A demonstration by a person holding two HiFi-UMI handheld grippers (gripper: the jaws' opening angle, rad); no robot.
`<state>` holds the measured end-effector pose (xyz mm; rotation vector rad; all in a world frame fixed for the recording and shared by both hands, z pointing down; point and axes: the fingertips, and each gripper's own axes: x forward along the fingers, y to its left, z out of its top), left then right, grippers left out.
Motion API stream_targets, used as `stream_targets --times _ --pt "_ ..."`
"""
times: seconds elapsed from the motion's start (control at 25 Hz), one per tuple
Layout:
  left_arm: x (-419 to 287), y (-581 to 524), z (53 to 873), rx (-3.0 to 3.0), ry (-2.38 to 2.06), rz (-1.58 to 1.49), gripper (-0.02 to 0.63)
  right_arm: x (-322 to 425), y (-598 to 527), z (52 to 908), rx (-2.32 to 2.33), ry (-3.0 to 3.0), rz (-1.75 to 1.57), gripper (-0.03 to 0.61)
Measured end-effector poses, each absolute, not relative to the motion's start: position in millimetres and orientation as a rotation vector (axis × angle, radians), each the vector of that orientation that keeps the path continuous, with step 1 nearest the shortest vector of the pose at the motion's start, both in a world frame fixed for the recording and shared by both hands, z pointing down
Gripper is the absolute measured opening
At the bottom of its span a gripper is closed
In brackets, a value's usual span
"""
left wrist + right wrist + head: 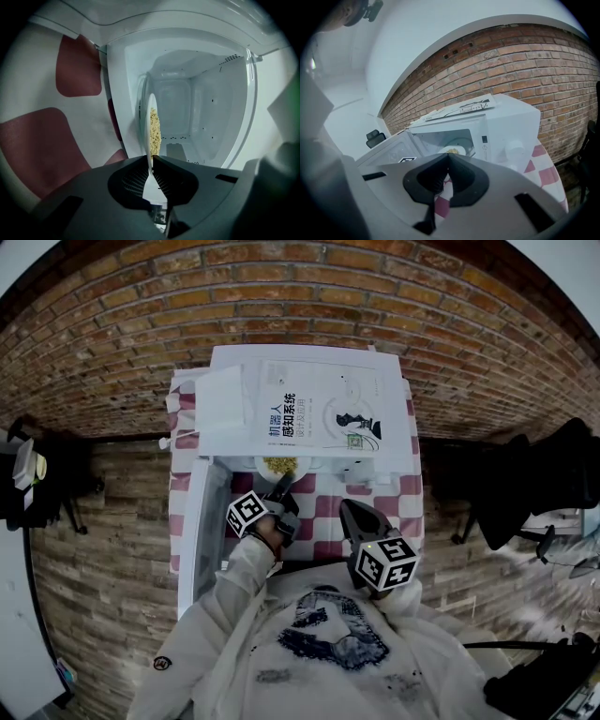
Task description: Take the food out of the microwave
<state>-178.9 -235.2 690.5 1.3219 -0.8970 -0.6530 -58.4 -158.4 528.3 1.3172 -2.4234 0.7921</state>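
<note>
- The white microwave [375,460] stands on a table with a red-and-white checked tablecloth [323,507], in front of a brick wall [281,296].
- Its door [202,521] is swung open to the left side.
- A large printed sheet [319,409] lies on the top of the microwave.
- The food [154,131], a yellowish heap that looks like noodles, lies on a white plate [151,110].
- The plate is at the mouth of the microwave cavity [201,108]; in the head view its near edge shows just under the front edge of the microwave.
- The left gripper [151,159] has its jaws clamped on the near rim of the plate, one pad on each face of the rim.
- The right gripper [447,157] is held back over the tablecloth, in front of the control side of the microwave and apart from it.
- Its jaws are together at the tips and nothing is between them.
</note>
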Motion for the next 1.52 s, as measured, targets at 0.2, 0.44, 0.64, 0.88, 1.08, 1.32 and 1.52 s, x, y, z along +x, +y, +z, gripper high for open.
stream_targets --times 0.2,0.44,0.64,0.88,1.08,1.32,1.52 --pt "-181 -234 690 1.315 -0.892 -0.670 0.032 -59 -158 530 1.310 -2.420 0.795 0.014" --pt "-180 -234 690 1.308 -0.887 -0.683 0.026 -58 -156 530 1.308 -2.419 0.795 0.014" --pt "-179 -228 689 1.297 -0.875 -0.698 0.023 -56 -154 530 1.309 -2.419 0.799 0.014" --pt "-179 -221 688 1.292 -0.873 -0.706 0.023 -57 -151 532 1.298 -2.422 0.809 0.014" --pt "-176 -213 681 1.296 -0.863 -0.724 0.023 -56 -149 532 1.286 -2.434 0.809 0.014" --pt "-172 -203 665 1.289 -0.863 -0.755 0.023 -50 -153 527 1.261 -2.455 0.813 0.014" --pt "-169 -192 653 1.275 -0.871 -0.781 0.023 -45 -154 524 1.229 -2.473 0.819 0.014"
